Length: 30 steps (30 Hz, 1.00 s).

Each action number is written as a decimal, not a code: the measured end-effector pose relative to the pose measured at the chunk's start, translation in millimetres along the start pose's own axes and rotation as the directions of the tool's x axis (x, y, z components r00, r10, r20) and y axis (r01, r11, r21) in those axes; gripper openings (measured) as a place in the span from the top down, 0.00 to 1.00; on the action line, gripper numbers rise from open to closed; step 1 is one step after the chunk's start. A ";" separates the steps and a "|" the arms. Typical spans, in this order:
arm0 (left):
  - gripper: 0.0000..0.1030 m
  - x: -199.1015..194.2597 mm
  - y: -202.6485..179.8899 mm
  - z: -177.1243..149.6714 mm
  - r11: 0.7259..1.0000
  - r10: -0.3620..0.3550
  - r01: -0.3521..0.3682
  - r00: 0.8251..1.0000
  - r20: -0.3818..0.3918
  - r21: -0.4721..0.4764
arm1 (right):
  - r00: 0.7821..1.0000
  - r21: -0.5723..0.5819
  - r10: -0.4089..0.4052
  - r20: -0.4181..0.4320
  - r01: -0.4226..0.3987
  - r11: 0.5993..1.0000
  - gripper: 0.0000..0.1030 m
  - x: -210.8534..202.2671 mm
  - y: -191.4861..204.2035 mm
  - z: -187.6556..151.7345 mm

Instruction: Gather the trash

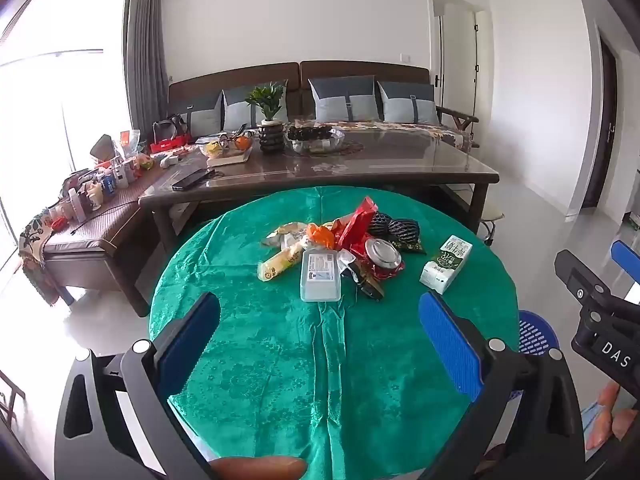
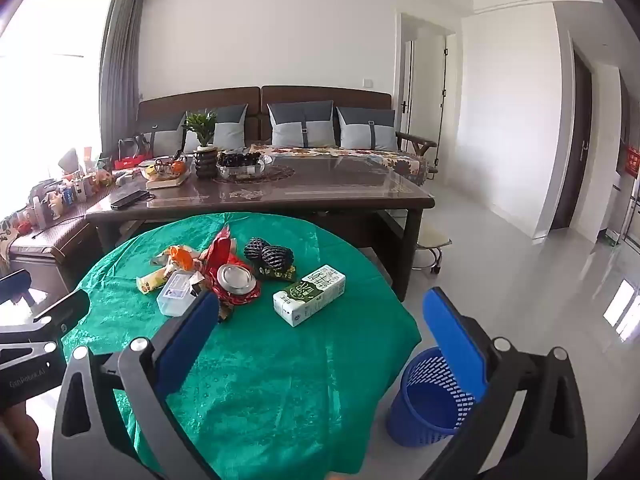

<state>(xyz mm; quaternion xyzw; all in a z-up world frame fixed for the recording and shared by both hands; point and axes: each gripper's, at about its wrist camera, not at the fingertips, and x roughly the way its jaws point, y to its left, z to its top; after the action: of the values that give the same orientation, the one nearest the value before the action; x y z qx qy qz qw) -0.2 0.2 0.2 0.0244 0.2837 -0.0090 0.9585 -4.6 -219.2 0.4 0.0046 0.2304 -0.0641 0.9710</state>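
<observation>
Left wrist view: left gripper (image 1: 320, 328) spread wide, nothing between its blue pads, tipped down over the near side of the green tablecloth (image 1: 248, 360). Trash pile (image 1: 340, 252) lying farther off, past the tips: clear plastic box (image 1: 320, 276), milk carton (image 1: 446, 264) to the right, with Chinese writing too small to read. "DAS" printed on the other tool at the right edge.

Right wrist view: right gripper (image 2: 324, 320) also wide and empty, tipped down. Blue basket (image 2: 428, 396) on the floor, right of the table.

Trash pile (image 1: 340, 252) on green table (image 1: 256, 320)
</observation>
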 end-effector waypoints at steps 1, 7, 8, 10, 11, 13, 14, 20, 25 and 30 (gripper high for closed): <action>0.04 0.0 0.0 0.0 1.000 0.000 0.000 1.000 0.000 0.000 | 1.000 -0.001 0.000 -0.006 0.000 1.000 0.04 0.3 0.5 0.0; 0.04 -1.7 0.3 0.5 1.000 -0.001 0.001 1.000 0.000 -0.004 | 1.000 -0.005 -0.004 -0.005 0.004 1.000 0.04 0.2 3.1 0.2; 0.04 -2.7 0.3 0.7 1.000 -0.001 0.001 1.000 0.001 -0.004 | 1.000 -0.005 -0.005 -0.004 0.005 1.000 0.04 0.2 3.4 0.3; 0.04 -2.9 3.1 -1.4 1.000 -0.001 0.001 1.000 0.000 -0.005 | 1.000 -0.005 -0.005 -0.004 0.005 1.000 0.04 0.2 4.2 0.4; 0.04 -3.7 3.4 -1.6 1.000 -0.002 0.002 1.000 0.000 -0.005 | 1.000 -0.005 -0.006 -0.003 0.006 1.000 0.04 0.1 4.5 0.5; 0.04 -5.4 4.1 -1.9 1.000 -0.002 0.002 1.000 0.002 -0.006 | 1.000 -0.008 -0.008 -0.002 0.008 1.000 0.04 0.3 5.3 0.6; 0.04 -6.3 4.3 -2.2 1.000 -0.002 0.002 1.000 0.002 -0.006 | 1.000 -0.008 -0.007 -0.002 0.007 1.000 0.04 0.2 5.8 0.6; 0.04 -2.7 3.3 -4.0 1.000 -0.003 0.003 1.000 -0.004 -0.005 | 1.000 -0.009 -0.013 -0.002 0.013 1.000 0.04 -2.3 6.9 4.4; 0.04 -6.2 7.0 -4.9 1.000 -0.002 0.002 1.000 -0.001 -0.002 | 1.000 -0.009 -0.016 -0.001 0.016 1.000 0.04 -1.5 5.7 3.6; 0.04 -11.6 12.3 -6.2 1.000 -0.002 0.002 1.000 0.000 -0.003 | 1.000 -0.013 -0.020 0.003 0.020 1.000 0.04 -3.2 7.0 3.7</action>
<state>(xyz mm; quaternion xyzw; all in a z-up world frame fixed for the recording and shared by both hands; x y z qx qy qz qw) -12.9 12.8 1.7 0.0228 0.2836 -0.0094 0.9586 -4.9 -212.0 5.0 -0.0043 0.2292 -0.0725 0.9707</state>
